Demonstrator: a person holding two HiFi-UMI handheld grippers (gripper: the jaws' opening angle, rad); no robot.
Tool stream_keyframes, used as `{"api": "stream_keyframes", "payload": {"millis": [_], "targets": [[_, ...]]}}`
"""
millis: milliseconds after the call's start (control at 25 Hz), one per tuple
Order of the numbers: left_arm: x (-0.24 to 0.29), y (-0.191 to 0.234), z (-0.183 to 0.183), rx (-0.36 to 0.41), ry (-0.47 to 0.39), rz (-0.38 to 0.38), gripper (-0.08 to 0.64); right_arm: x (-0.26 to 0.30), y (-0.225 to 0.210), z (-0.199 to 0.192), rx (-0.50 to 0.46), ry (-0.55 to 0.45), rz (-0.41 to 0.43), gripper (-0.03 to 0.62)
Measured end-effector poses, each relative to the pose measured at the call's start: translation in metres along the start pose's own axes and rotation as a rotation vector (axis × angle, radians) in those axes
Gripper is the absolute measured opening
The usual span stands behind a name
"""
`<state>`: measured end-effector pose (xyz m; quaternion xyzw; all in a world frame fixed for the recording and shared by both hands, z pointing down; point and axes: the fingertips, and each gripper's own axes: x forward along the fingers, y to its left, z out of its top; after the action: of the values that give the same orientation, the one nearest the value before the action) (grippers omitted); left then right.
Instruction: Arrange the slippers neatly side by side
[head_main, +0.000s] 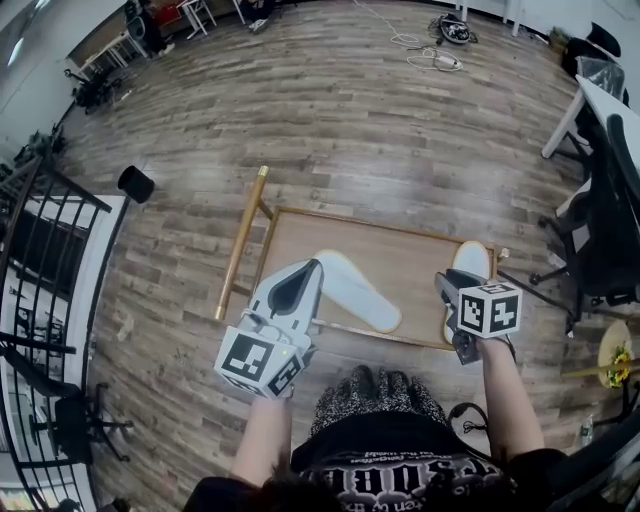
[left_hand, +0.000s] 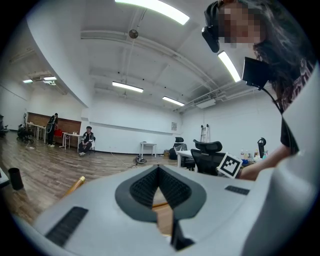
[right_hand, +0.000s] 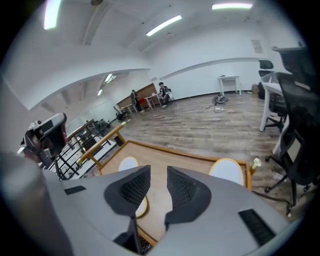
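Fingers (right_hand: 131, 189) of the right gripper (right_hand: 158, 169) stand a narrow gap apart with nothing between them, while the left gripper (left_hand: 159, 169) has its tips together, empty. Two white, tan-edged slippers lie well apart on the wooden tray (head_main: 400, 262) — the left slipper (head_main: 362, 294) slanted mid-tray, the right slipper (head_main: 470, 262) at the right edge, its near end hidden behind the right gripper.

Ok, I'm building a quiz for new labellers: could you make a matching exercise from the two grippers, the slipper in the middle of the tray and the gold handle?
Things:
1. left gripper
2. right gripper
3. middle slipper
4. gold handle

States or places:
A. jaws apart, nothing between them
B. lying slantwise on the tray
C. jaws together at the tips
D. along the tray's left side

Pairs: 1-C, 2-A, 3-B, 4-D
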<state>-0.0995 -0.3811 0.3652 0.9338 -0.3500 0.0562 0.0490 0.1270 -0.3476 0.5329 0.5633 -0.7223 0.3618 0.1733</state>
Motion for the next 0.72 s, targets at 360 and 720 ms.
{"api": "stream_keyframes", "payload": {"millis": [360,720], "targets": [[-0.023,0.019,-0.005,-0.016,-0.003,0.056,-0.007,0.049,0.109,-0.009,-0.200,0.102,0.221,0.013],[-0.045,0.041,-0.018,-0.050,0.004,0.103,-0.006,0.111,0.143,-0.051,-0.346,0.252,0.296,0.006]]}}
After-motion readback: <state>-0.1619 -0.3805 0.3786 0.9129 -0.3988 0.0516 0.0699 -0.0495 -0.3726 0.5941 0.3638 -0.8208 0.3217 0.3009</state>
